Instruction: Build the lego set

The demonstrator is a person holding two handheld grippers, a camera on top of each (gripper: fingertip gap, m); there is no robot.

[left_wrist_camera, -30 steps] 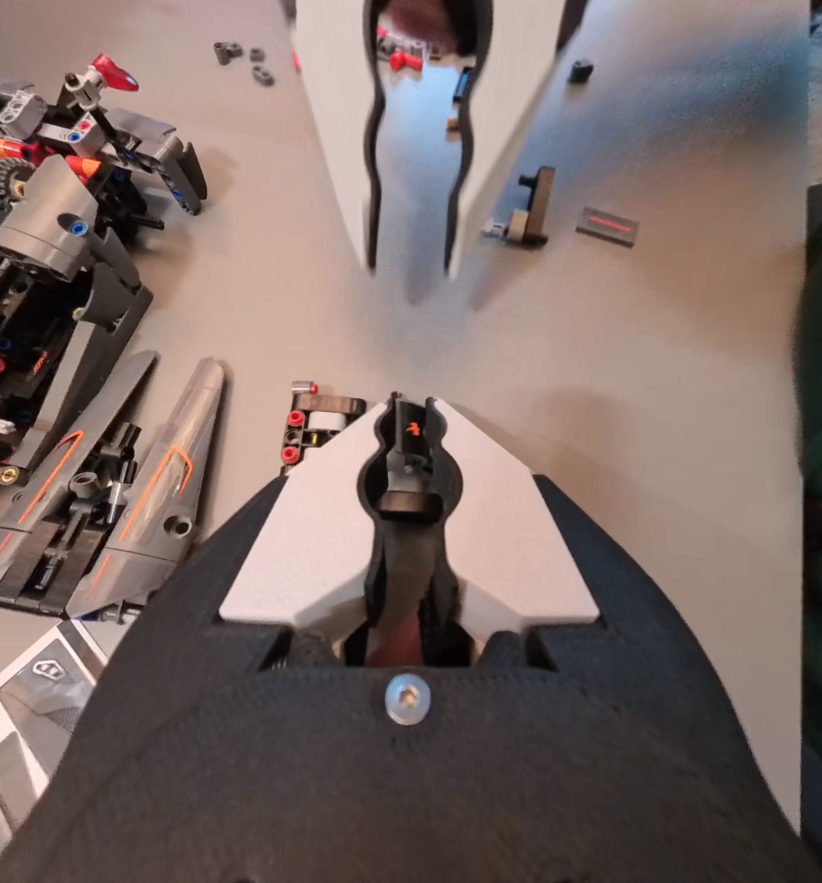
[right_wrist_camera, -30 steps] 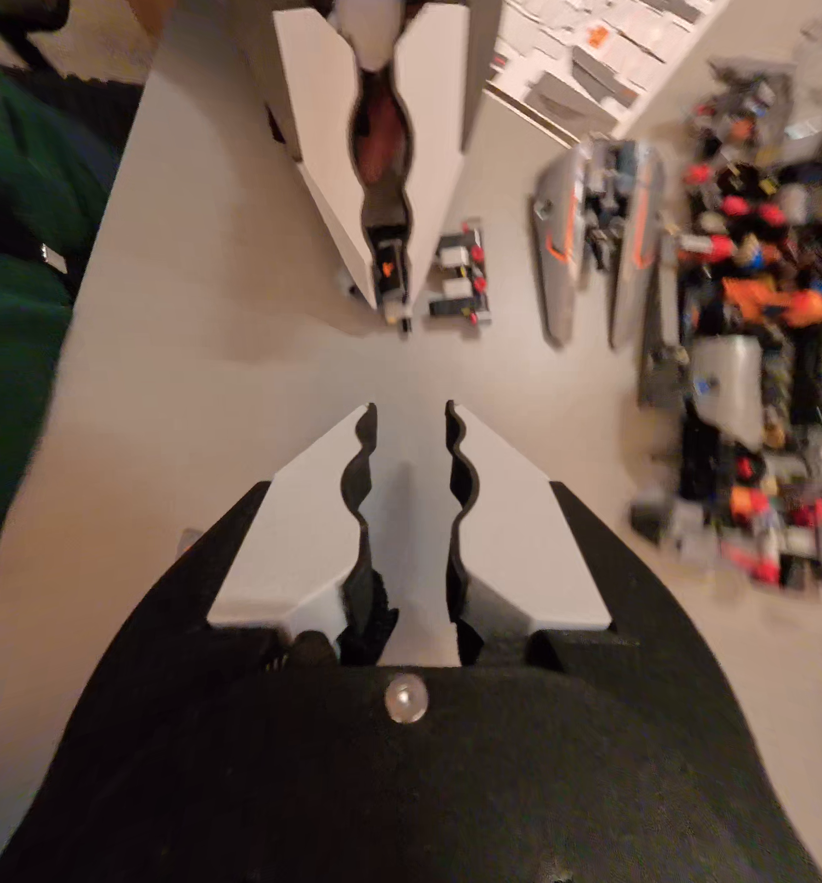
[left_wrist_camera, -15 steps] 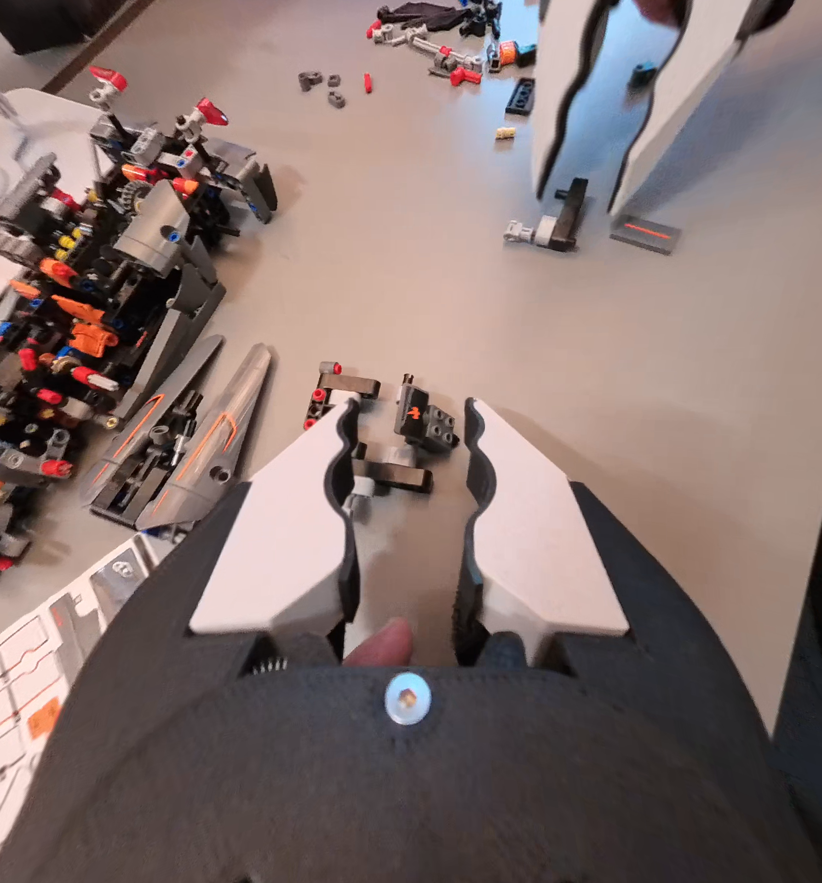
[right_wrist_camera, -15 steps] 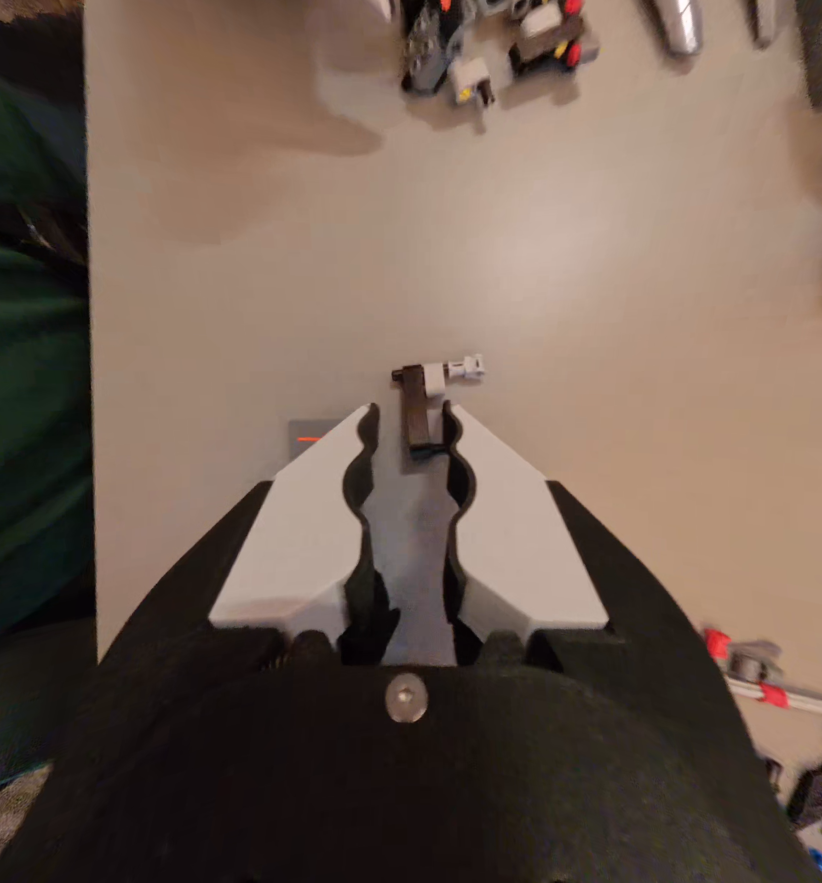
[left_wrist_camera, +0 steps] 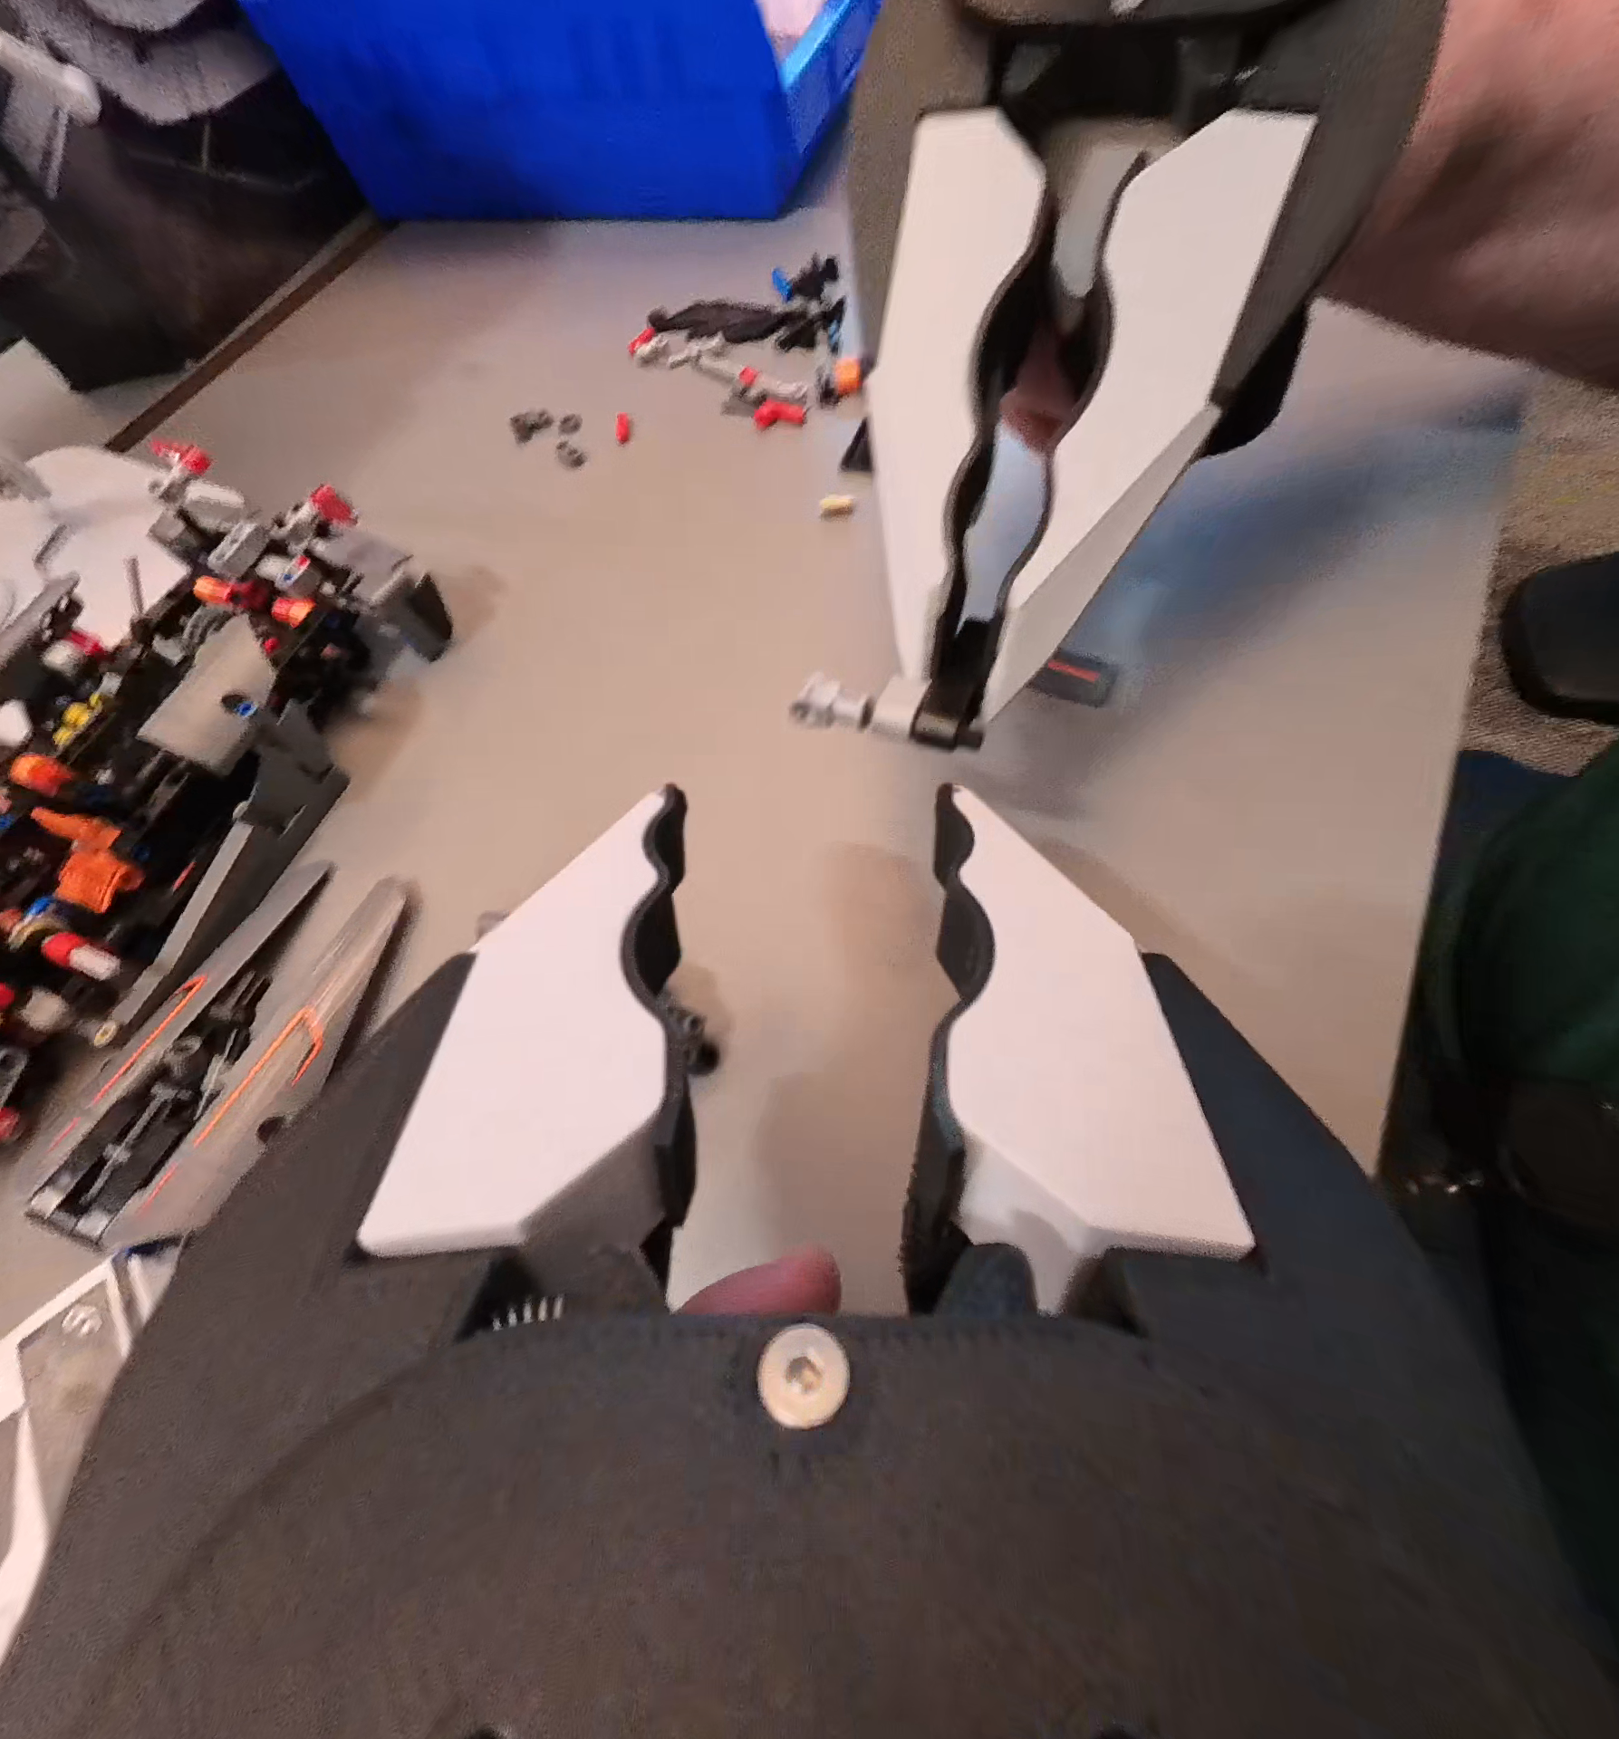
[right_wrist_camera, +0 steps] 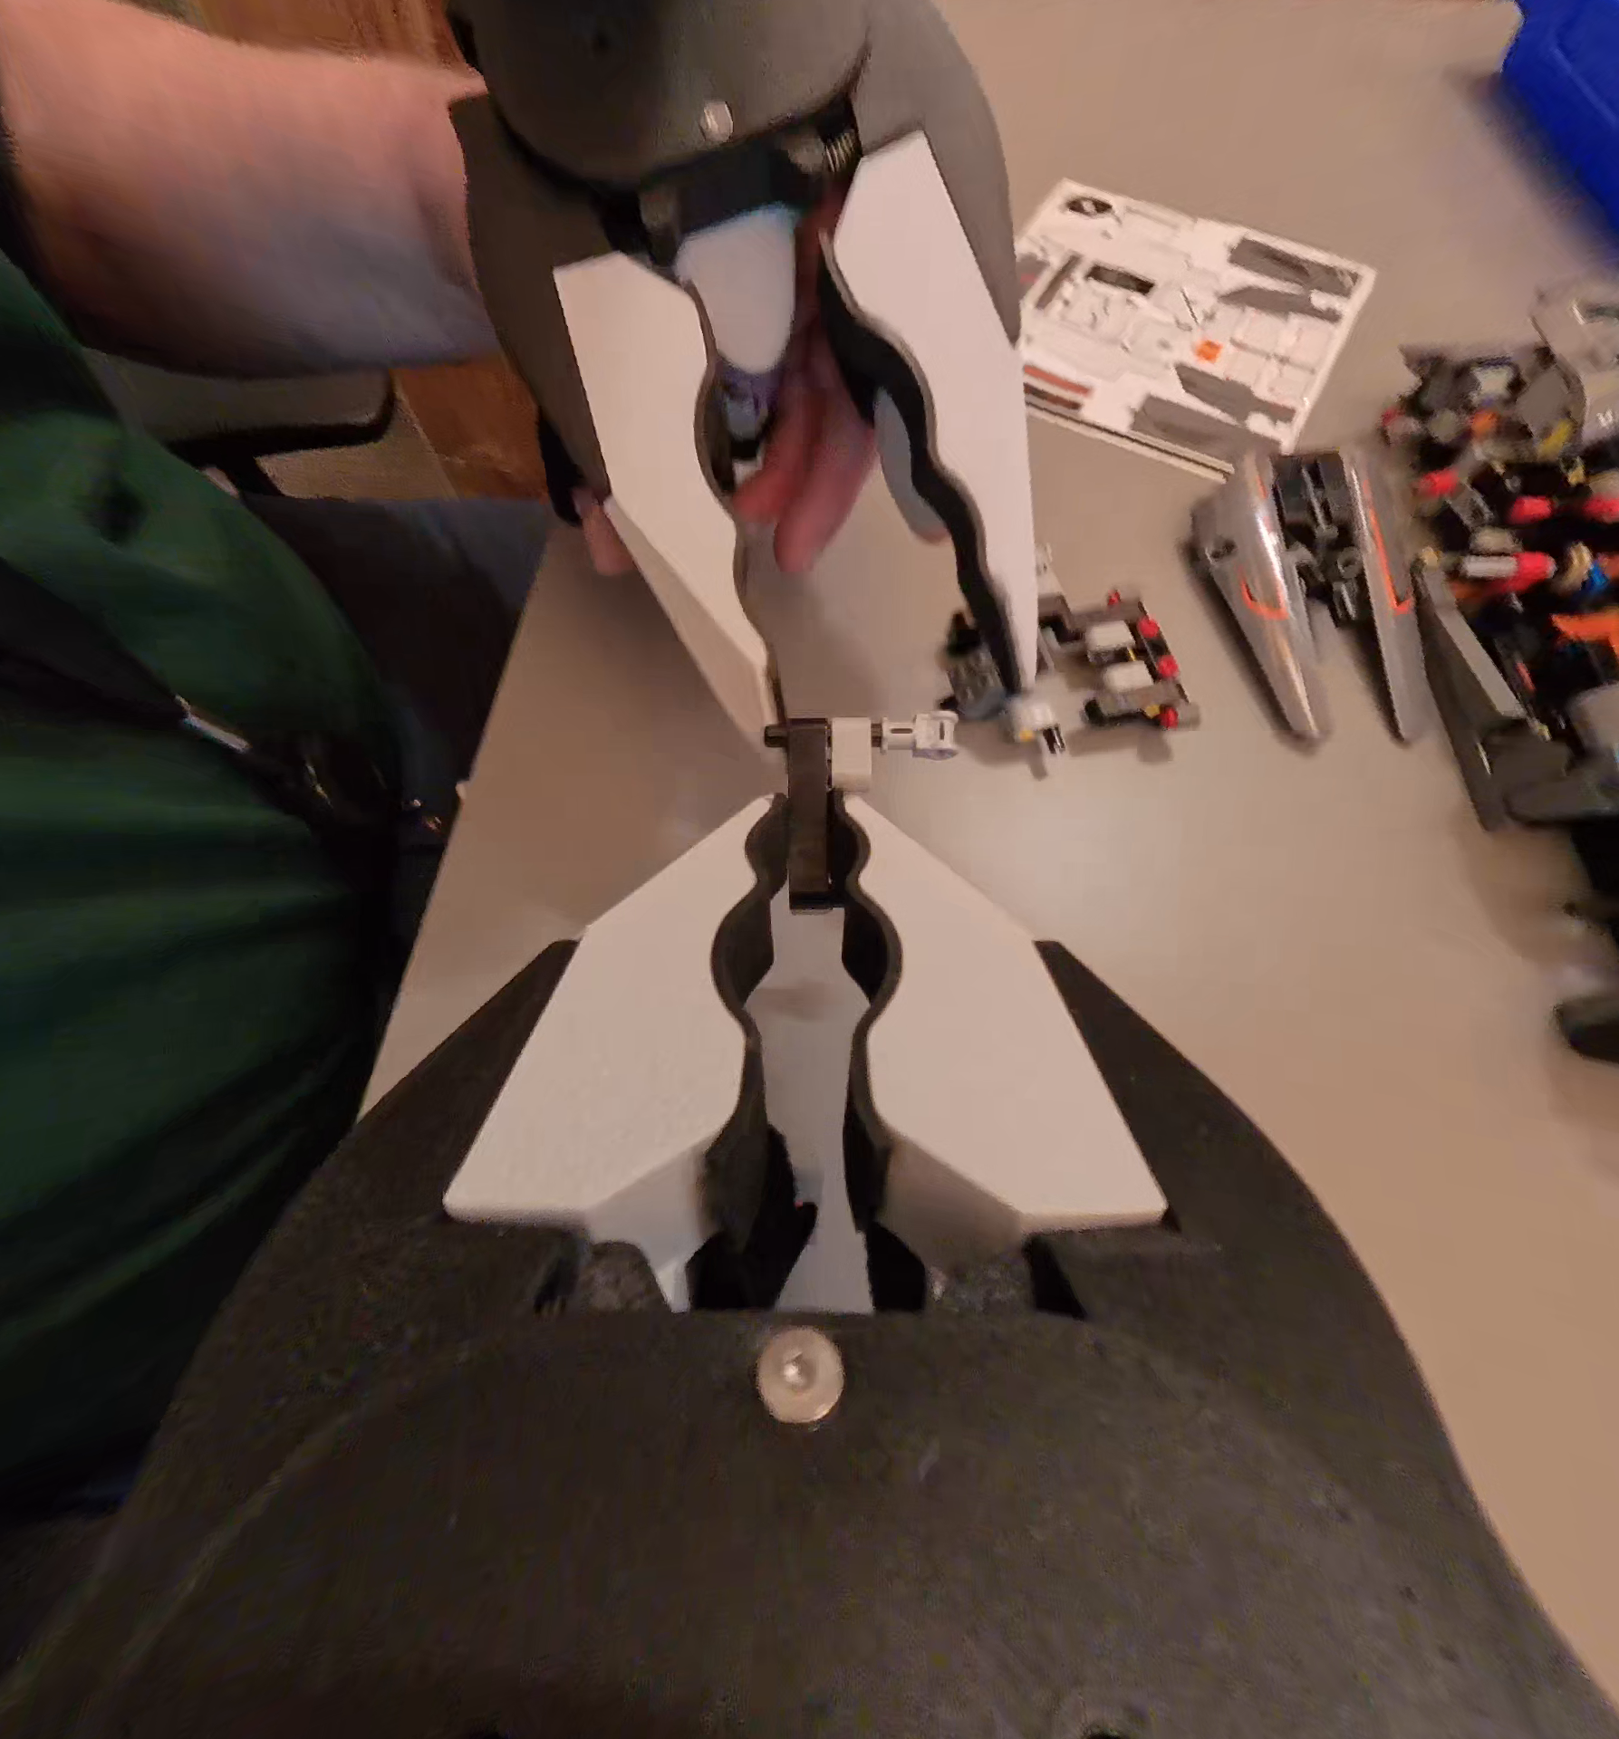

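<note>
My right gripper is shut on a black beam that carries a white connector and a grey axle pin sticking out sideways. The left wrist view shows that gripper pinching the beam low over the grey table. My left gripper is open and empty, its tips just short of the beam. In the right wrist view the left gripper faces mine, its fingers either side of the pin.
The large half-built model and a grey winged section lie left. A small black frame with red pins, a sticker sheet, a red-striped tile, loose parts and a blue bin are around. A green-clothed person sits at the table's edge. Only a small space, under 4 cm, lies between the two pairs of fingers.
My left gripper let go of a small dark part, opened and pulled back. My right gripper moved to the black beam, shut on it and brought it toward the left gripper.
</note>
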